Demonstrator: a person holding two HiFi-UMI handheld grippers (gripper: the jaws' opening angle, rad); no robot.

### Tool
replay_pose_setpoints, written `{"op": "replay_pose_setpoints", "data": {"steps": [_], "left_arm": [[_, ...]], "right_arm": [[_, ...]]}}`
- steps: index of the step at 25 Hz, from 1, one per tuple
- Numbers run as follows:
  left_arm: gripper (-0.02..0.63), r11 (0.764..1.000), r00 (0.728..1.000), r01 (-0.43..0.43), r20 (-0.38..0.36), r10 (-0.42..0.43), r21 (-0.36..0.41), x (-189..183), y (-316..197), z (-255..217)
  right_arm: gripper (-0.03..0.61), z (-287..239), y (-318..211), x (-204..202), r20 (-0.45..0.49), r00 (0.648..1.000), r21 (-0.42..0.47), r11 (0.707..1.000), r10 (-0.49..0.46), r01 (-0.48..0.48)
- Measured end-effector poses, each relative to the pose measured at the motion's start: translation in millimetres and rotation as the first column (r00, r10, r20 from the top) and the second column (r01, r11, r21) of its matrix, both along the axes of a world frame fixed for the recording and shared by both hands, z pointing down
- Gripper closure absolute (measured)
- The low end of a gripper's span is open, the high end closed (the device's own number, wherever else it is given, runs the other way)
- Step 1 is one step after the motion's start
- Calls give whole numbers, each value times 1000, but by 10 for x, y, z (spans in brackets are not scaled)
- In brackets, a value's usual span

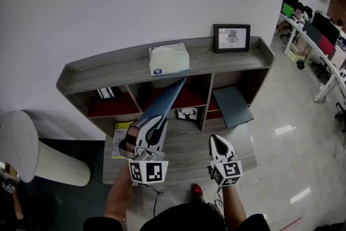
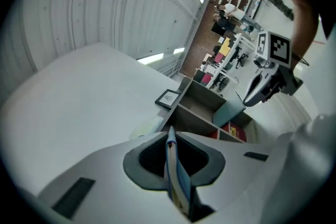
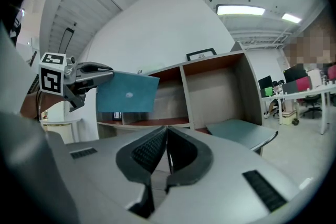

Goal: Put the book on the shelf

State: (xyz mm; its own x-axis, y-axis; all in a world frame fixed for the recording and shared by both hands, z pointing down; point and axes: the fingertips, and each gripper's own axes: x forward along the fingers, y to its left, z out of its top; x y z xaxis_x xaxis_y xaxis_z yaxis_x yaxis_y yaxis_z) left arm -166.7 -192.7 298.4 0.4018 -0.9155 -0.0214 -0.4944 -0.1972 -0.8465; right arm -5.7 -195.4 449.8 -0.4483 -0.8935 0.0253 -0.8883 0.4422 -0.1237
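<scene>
Two grippers face the shelf (image 1: pixel 108 70). Left gripper (image 1: pixel 154 120) clamps the blue book (image 1: pixel 165 97), airborne before the middle compartment (image 1: pixel 192 96); right gripper (image 1: pixel 216 139) closed, empty. Carrying step, I judge; next likely sliding it in upright.

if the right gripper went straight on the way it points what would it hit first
Probably the shelf, low down by the upright divider between its middle and right compartments. The shut right gripper aims there, though depth is hard to judge.
</scene>
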Motion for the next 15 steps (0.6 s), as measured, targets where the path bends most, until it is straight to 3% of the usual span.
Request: {"op": "replay_pose_setpoints", "data": {"steps": [5,15], "left_arm": [[568,999,991,-26,131,24,20,106,-99,165],[568,1000,965,-28,263,24,12,175,-323,669]], "right_arm": [[549,54,-42,-1,-4,1000,-11,1000,-1,1],[549,134,-133,9,-12,1000,-30,1000,0,0]]}}
